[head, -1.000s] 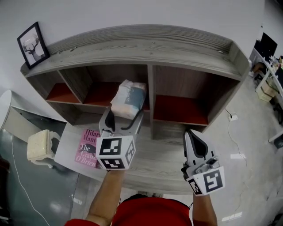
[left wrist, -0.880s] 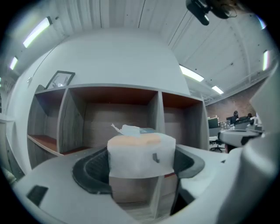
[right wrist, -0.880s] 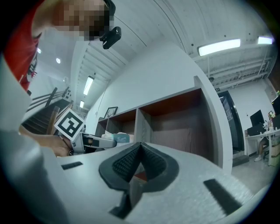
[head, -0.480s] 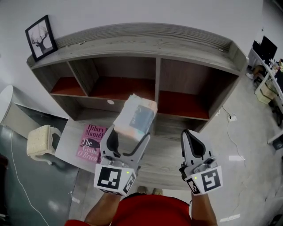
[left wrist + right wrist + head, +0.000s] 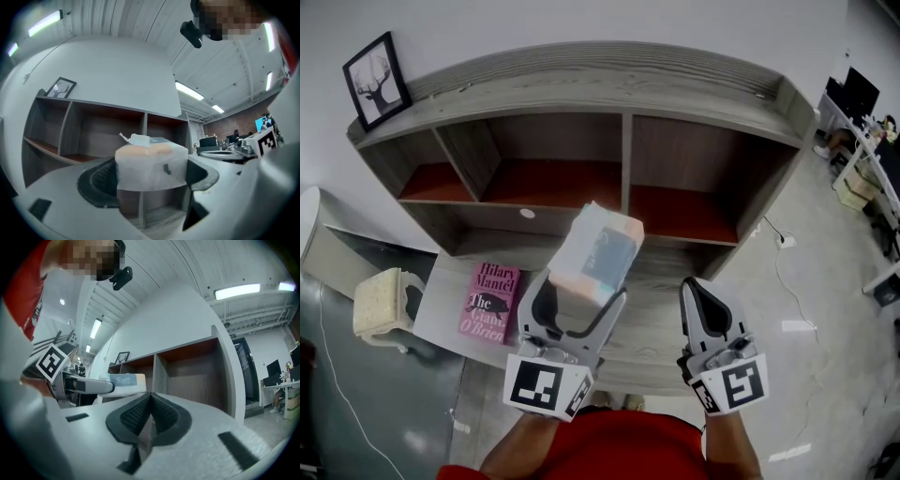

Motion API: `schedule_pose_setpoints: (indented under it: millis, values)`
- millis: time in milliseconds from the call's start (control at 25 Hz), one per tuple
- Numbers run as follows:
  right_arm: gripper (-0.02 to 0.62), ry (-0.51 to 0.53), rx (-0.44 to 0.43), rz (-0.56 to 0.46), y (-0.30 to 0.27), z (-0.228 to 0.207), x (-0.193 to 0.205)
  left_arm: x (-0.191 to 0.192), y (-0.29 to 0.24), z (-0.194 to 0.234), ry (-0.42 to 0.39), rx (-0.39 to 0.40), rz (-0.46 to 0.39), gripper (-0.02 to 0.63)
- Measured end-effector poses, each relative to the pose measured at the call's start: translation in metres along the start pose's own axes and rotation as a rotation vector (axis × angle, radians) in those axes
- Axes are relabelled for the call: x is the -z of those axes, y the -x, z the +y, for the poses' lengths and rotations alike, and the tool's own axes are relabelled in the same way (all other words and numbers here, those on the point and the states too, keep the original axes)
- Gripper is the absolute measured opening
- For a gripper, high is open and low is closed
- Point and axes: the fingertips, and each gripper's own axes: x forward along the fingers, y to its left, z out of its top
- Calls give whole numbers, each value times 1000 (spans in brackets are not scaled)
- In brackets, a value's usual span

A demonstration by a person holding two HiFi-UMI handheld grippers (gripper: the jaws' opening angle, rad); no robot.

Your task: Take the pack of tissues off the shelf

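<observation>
Left gripper [image 5: 584, 302] clamps the pack of tissues [image 5: 596, 253], held in front of the shelf [image 5: 623, 159]. Right gripper [image 5: 703, 302] closed, empty.

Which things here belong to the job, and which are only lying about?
Job: pack of tissues, clamped in the left gripper; shelf.
Lying about: pink book; framed deer picture; right gripper, shut and empty.

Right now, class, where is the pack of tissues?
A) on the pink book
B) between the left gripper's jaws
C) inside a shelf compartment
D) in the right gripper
B: the left gripper is shut on the pack of tissues, out in front of the shelf.
</observation>
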Motion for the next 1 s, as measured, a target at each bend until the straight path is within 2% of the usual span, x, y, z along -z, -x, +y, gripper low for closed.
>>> schedule_pose_setpoints:
  millis: [1000]
  values:
    - [5, 17, 29, 23, 6, 8, 3, 0, 3, -1, 7, 32, -10, 408]
